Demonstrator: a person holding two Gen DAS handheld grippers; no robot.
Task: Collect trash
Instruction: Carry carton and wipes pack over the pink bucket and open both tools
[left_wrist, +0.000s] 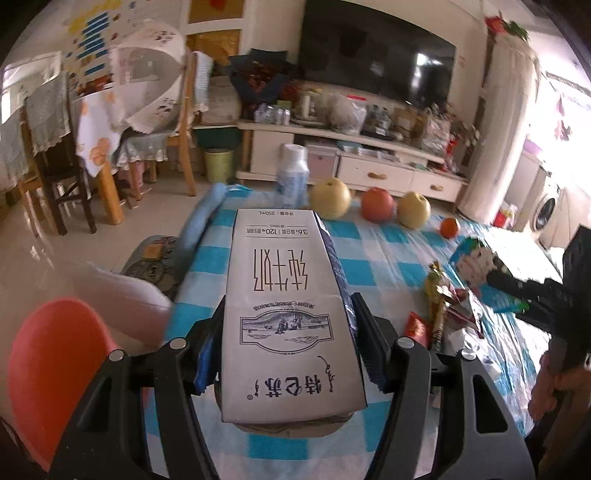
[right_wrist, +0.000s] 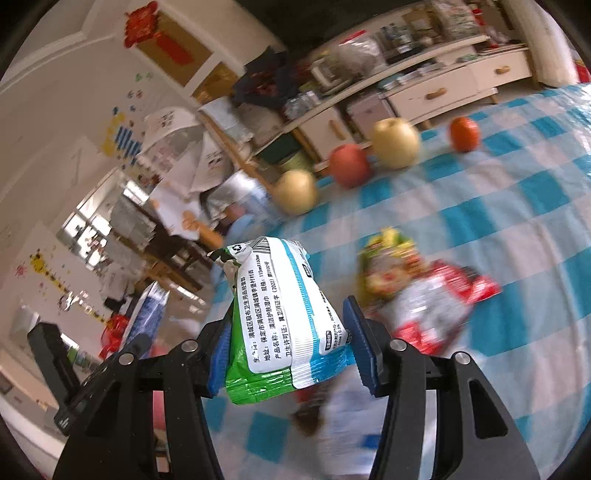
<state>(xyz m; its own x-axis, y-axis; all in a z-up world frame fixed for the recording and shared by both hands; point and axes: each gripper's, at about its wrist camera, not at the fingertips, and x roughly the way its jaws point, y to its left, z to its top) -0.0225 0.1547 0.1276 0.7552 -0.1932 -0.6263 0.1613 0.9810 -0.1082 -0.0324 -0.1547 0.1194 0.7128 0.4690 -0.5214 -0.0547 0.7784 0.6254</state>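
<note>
While fruit lines the surface's (left_wrist: 388, 254) far edge, left tongs (left_wrist: 288, 347) clamp a milk carton (left_wrist: 288, 314); right tongs (right_wrist: 288, 343) pinch a wet-wipes pack (right_wrist: 284, 317).

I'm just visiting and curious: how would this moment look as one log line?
left gripper: shut on milk carton | right gripper: shut on wet-wipe pack | wrappers remain on checked cloth

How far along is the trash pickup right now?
No bin is in view, so nothing shows as done. In hand: left gripper holds the milk carton; right gripper holds the wet-wipes pack. Left: snack wrappers on the checkered tablecloth.
</note>
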